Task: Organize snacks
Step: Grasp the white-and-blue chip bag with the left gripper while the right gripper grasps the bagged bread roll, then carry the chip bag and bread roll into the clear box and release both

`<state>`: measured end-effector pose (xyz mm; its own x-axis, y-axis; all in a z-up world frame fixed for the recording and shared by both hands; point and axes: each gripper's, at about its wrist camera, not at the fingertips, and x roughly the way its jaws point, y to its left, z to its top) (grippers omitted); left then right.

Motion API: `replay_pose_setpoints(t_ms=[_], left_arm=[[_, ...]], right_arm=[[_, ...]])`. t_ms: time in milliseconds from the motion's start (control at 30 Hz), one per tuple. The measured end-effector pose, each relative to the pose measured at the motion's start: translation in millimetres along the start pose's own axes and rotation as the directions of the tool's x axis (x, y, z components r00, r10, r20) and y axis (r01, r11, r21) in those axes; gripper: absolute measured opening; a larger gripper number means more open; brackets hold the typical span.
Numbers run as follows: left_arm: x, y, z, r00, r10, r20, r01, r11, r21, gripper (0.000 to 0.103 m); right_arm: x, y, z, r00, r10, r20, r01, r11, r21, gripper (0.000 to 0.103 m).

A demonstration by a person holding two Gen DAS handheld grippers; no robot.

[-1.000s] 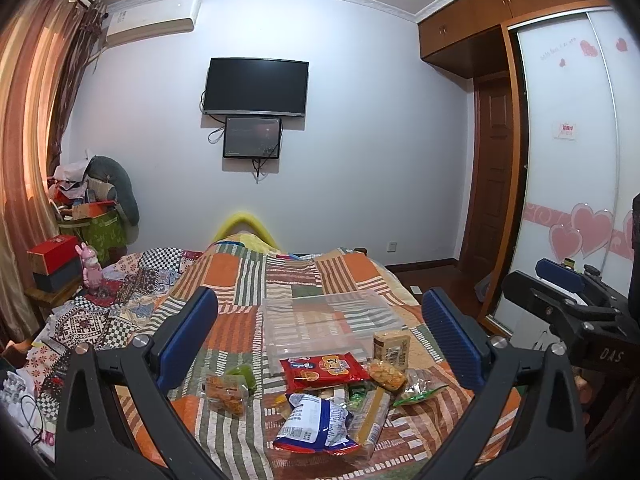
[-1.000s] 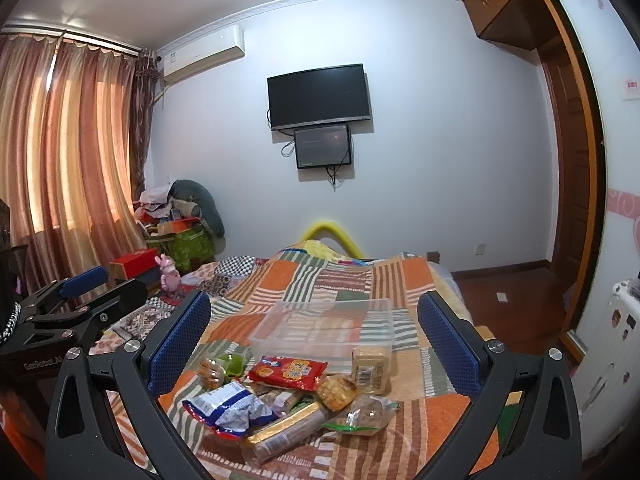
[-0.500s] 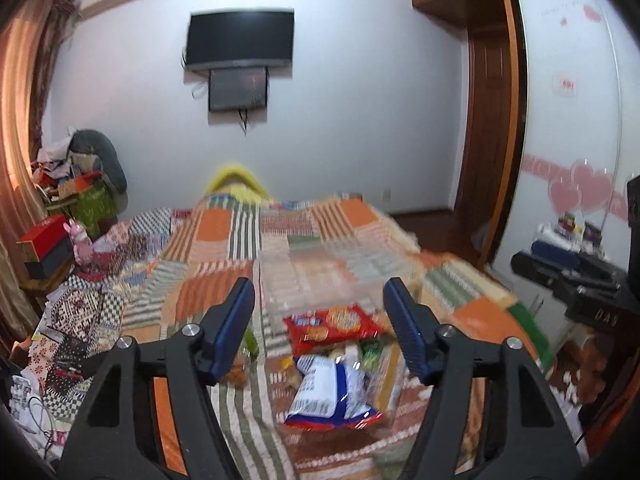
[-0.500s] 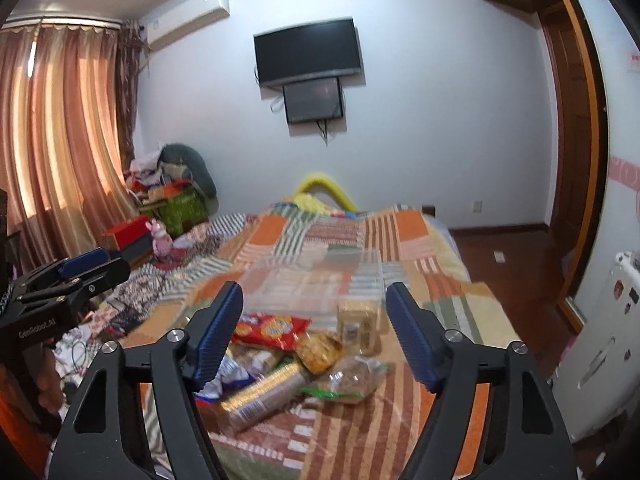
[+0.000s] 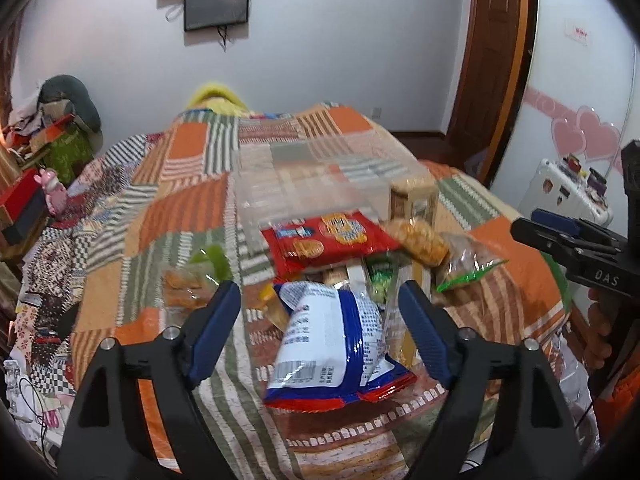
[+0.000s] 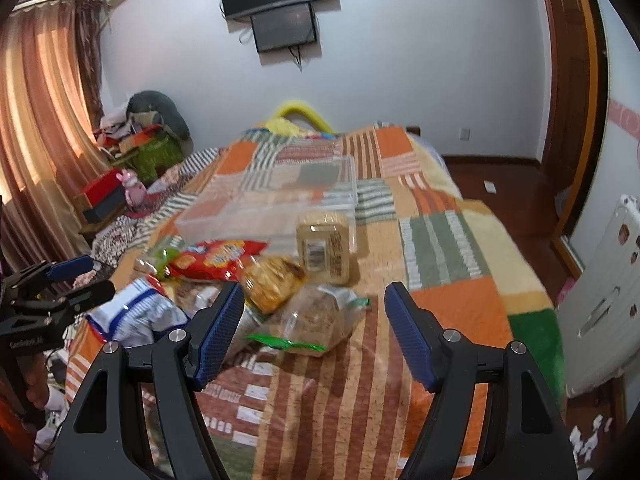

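Note:
A pile of snacks lies on the patchwork bed near its foot. My left gripper [image 5: 320, 316] is open, just above a blue-and-white bag [image 5: 336, 336]. Behind it lie a red cracker pack [image 5: 328, 238], a round cracker pack [image 5: 424, 236] and a tan box [image 5: 412, 200]. An empty clear plastic bin [image 5: 308, 184] stands behind the pile. My right gripper [image 6: 314, 316] is open over a clear bag with a green edge [image 6: 316, 320]. The tan box [image 6: 324, 246], the red pack [image 6: 216, 258] and the bin [image 6: 272, 200] also show in the right wrist view.
A small clear bag with a green piece [image 5: 192, 280] lies left of the pile. A side table with a red box and a pink toy [image 6: 134, 188] stands left of the bed. A white suitcase [image 6: 600, 300] stands on the right. The other gripper [image 5: 576, 248] shows at the right edge.
Both grippers have moved forward and down toward the snack pile and their jaws have narrowed. The snacks and the bin have not moved.

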<state>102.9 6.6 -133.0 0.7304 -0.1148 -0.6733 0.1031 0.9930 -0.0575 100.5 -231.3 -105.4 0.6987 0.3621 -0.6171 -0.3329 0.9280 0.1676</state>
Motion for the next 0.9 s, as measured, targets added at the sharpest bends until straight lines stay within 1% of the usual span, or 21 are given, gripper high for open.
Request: replay_pose_setpoints(t_ms=[233, 433, 467, 600, 667, 733, 833, 867, 900], left_arm=[[37, 1, -8, 0.993, -0.044, -0.111, 0.045, 0.999, 0.000, 0.084], [56, 3, -14, 0.987, -0.059, -0.152, 0.058, 0.998, -0.005, 0.082], [60, 4, -15, 0.986, -0.059, -0.155, 0.058, 0.998, -0.009, 0.080], [64, 6, -16, 0.985, -0.077, -0.153, 0.074, 0.997, -0.025, 0.076], [64, 5, -15, 0.986, -0.081, -0.142, 0.080, 0.997, -0.014, 0.068], [63, 2, -14, 0.987, -0.086, -0.137, 0.086, 0.996, -0.005, 0.065], [62, -1, -14, 0.988, -0.080, -0.130, 0.082, 0.997, 0.008, 0.064], [61, -2, -14, 0.989, -0.079, -0.127, 0.081, 0.997, 0.008, 0.063], [60, -1, -14, 0.989, -0.080, -0.125, 0.081, 0.997, 0.005, 0.063]], right_arm=[[30, -4, -3, 0.994, 0.022, -0.103, -0.018, 0.999, 0.041, 0.070], [56, -5, -5, 0.983, 0.056, -0.172, -0.042, 0.995, 0.088, 0.070], [60, -5, -6, 0.981, 0.059, -0.183, -0.043, 0.995, 0.092, 0.070], [71, -2, -8, 0.975, 0.079, -0.208, -0.058, 0.993, 0.105, 0.072], [74, 1, -9, 0.973, 0.082, -0.214, -0.061, 0.993, 0.103, 0.072], [76, 2, -10, 0.971, 0.087, -0.223, -0.067, 0.993, 0.098, 0.072], [83, 2, -13, 0.966, 0.076, -0.248, -0.055, 0.994, 0.091, 0.071], [83, 1, -15, 0.965, 0.081, -0.249, -0.058, 0.994, 0.097, 0.071], [83, -1, -14, 0.965, 0.083, -0.247, -0.059, 0.993, 0.102, 0.064]])
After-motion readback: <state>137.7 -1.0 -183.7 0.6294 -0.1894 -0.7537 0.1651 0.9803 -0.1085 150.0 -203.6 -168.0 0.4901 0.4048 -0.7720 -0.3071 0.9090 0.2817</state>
